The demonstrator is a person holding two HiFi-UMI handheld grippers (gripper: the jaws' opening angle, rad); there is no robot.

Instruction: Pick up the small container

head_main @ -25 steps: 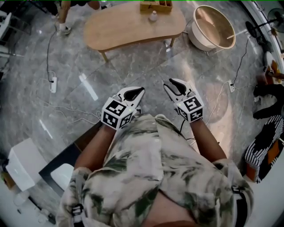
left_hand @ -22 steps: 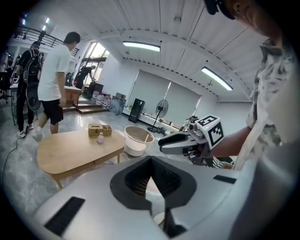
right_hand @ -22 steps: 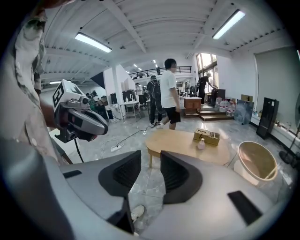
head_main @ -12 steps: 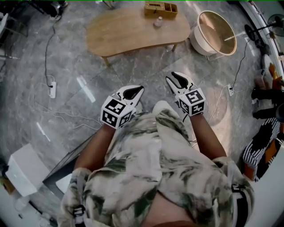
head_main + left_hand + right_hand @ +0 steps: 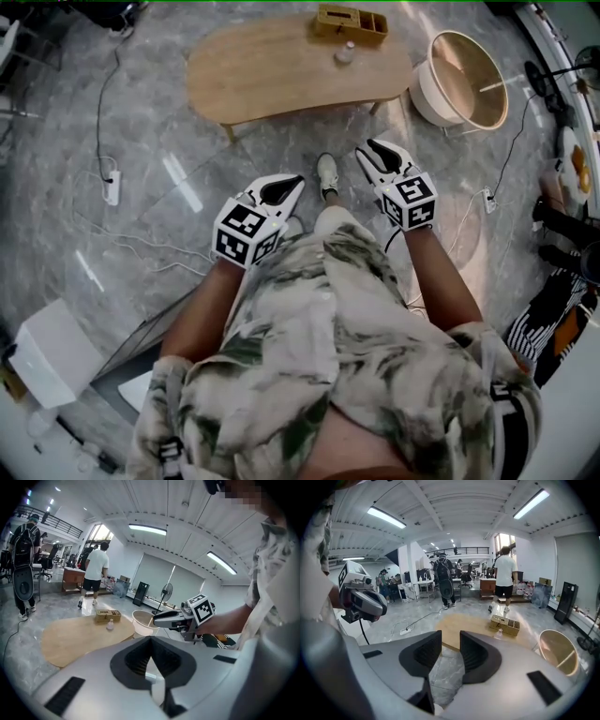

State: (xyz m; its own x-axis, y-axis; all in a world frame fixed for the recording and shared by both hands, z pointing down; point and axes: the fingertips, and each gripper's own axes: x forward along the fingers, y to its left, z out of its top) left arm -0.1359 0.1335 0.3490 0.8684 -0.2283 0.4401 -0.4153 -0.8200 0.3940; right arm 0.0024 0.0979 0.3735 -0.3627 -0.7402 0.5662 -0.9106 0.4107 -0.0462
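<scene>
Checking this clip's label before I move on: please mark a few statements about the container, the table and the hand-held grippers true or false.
1. The container stands on the table. True.
2. The right hand-held gripper holds the container. False: its jaws stand apart, with only floor showing between them.
3. The box lies on the floor beside the table. False: it sits on the table, close to the container.
4. A round tub stands on the floor next to the table. True.
</scene>
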